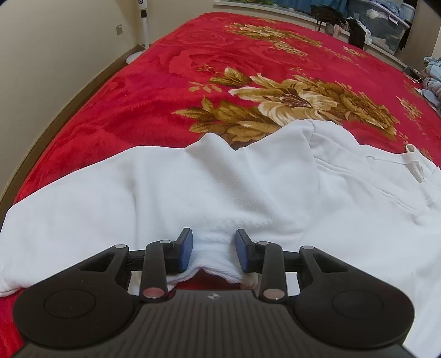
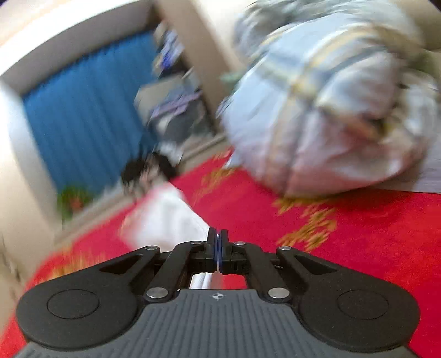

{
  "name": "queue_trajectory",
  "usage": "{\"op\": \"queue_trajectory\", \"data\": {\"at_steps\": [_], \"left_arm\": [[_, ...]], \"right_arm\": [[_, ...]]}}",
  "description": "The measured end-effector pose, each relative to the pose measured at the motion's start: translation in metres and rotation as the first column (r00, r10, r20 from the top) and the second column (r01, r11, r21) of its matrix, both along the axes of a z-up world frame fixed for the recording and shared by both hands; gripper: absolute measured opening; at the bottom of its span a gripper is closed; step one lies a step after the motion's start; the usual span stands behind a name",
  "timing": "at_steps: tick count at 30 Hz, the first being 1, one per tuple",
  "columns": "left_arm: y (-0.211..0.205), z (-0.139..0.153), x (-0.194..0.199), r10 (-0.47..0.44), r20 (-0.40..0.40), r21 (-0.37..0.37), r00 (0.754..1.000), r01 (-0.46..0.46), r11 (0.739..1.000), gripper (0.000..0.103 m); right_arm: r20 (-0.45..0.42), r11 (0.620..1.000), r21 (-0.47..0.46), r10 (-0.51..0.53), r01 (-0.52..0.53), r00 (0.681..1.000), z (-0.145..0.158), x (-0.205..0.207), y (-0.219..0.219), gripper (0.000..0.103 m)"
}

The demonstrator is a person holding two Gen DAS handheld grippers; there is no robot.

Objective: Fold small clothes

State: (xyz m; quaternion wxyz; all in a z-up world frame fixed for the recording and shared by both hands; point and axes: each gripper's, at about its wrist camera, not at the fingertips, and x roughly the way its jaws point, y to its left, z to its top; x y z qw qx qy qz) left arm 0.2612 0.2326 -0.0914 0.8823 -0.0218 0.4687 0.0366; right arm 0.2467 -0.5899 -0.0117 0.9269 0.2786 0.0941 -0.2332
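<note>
Two tools: left tool (image 1: 213,252) pinching white garment (image 1: 193,187) hem at bed (image 1: 115,110) edge; right tool (image 2: 218,252) clenched, empty.

We count one white garment (image 1: 215,192) spread on one red blanket (image 1: 154,91) with gold flowers. We hold two tools, the left tool (image 1: 213,254) and the right tool (image 2: 218,254), each with two fingers. At the blanket's far edge we see one bundle of pale bedding (image 2: 317,110). By the wall stands one white fan (image 1: 143,24). One blue curtain (image 2: 88,110) hangs beyond.
</note>
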Motion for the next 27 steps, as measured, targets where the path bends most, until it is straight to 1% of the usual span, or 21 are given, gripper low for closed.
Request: {"op": "queue_trajectory", "data": {"at_steps": [2, 3, 4, 6, 7, 8, 9, 10, 13, 15, 17, 18, 20, 21, 22, 24, 25, 27], "left_arm": [[-0.001, 0.000, 0.000, -0.002, 0.000, 0.005, 1.000, 0.002, 1.000, 0.038], [0.000, 0.000, 0.000, -0.002, 0.000, 0.005, 1.000, 0.002, 1.000, 0.038], [0.000, 0.001, -0.001, -0.001, 0.000, 0.003, 1.000, 0.001, 1.000, 0.038], [0.001, 0.001, -0.001, 0.003, 0.000, -0.005, 1.000, -0.003, 1.000, 0.038], [0.001, 0.001, -0.002, 0.005, 0.000, -0.007, 1.000, -0.005, 1.000, 0.038], [0.001, 0.001, -0.002, 0.006, 0.001, -0.006, 1.000, -0.006, 1.000, 0.038], [0.000, 0.001, -0.002, 0.004, 0.002, -0.002, 1.000, -0.004, 1.000, 0.038], [0.000, 0.001, -0.002, 0.003, 0.002, 0.002, 1.000, -0.003, 1.000, 0.038], [-0.002, 0.000, -0.001, 0.000, 0.004, 0.011, 1.000, 0.000, 1.000, 0.039], [-0.002, 0.000, -0.001, -0.002, 0.005, 0.013, 1.000, 0.002, 1.000, 0.039], [-0.001, 0.000, -0.001, -0.002, 0.006, 0.011, 1.000, 0.002, 1.000, 0.039], [-0.001, 0.000, -0.001, -0.002, 0.006, 0.011, 1.000, 0.002, 1.000, 0.039], [-0.002, -0.001, -0.001, -0.007, 0.009, 0.014, 1.000, 0.007, 1.000, 0.040], [-0.002, -0.001, -0.001, -0.009, 0.010, 0.016, 1.000, 0.009, 1.000, 0.040], [-0.002, -0.002, -0.001, -0.012, 0.011, 0.018, 1.000, 0.012, 1.000, 0.040], [-0.003, -0.002, 0.000, -0.014, 0.012, 0.021, 1.000, 0.014, 1.000, 0.041], [-0.003, -0.002, 0.000, -0.014, 0.012, 0.021, 1.000, 0.014, 1.000, 0.041], [-0.003, -0.002, 0.000, -0.016, 0.013, 0.024, 1.000, 0.016, 1.000, 0.041]], "right_arm": [[-0.102, 0.994, 0.023, -0.101, 0.103, 0.990, -0.027, -0.011, -0.024, 0.000], [-0.155, 0.988, 0.066, -0.125, 0.136, 0.980, -0.045, -0.014, -0.039, 0.000], [-0.215, 0.978, 0.118, -0.143, 0.171, 0.966, -0.069, -0.018, -0.055, 0.000], [-0.318, 0.956, 0.218, -0.120, 0.195, 0.941, -0.108, -0.023, -0.075, 0.000], [-0.349, 0.940, 0.252, -0.133, 0.230, 0.927, -0.121, -0.030, -0.080, 0.000], [-0.353, 0.929, 0.265, -0.156, 0.259, 0.923, -0.127, -0.037, -0.080, 0.000], [-0.336, 0.925, 0.271, -0.169, 0.267, 0.927, -0.129, -0.044, -0.080, 0.003], [-0.315, 0.931, 0.268, -0.158, 0.247, 0.936, -0.129, -0.047, -0.080, 0.003], [-0.283, 0.961, 0.241, -0.064, 0.136, 0.957, -0.127, -0.042, -0.074, 0.003], [-0.314, 0.967, 0.240, -0.011, 0.090, 0.949, -0.127, -0.031, -0.077, 0.003], [-0.332, 0.966, 0.240, -0.015, 0.100, 0.943, -0.126, -0.026, -0.082, 0.004], [-0.351, 0.961, 0.250, -0.021, 0.115, 0.936, -0.125, -0.024, -0.083, 0.006], [-0.411, 0.953, 0.282, 0.012, 0.114, 0.912, -0.124, -0.024, -0.078, 0.007], [-0.406, 0.950, 0.295, 0.026, 0.104, 0.913, -0.119, -0.026, -0.076, 0.009], [-0.372, 0.945, 0.316, 0.039, 0.087, 0.927, -0.112, -0.031, -0.073, 0.009], [-0.338, 0.944, 0.320, 0.039, 0.076, 0.940, -0.098, -0.040, -0.068, 0.009], [-0.329, 0.946, 0.314, 0.034, 0.075, 0.944, -0.094, -0.044, -0.066, 0.011], [-0.309, 0.944, 0.324, 0.040, 0.065, 0.950, -0.092, -0.050, -0.067, 0.028]]}}
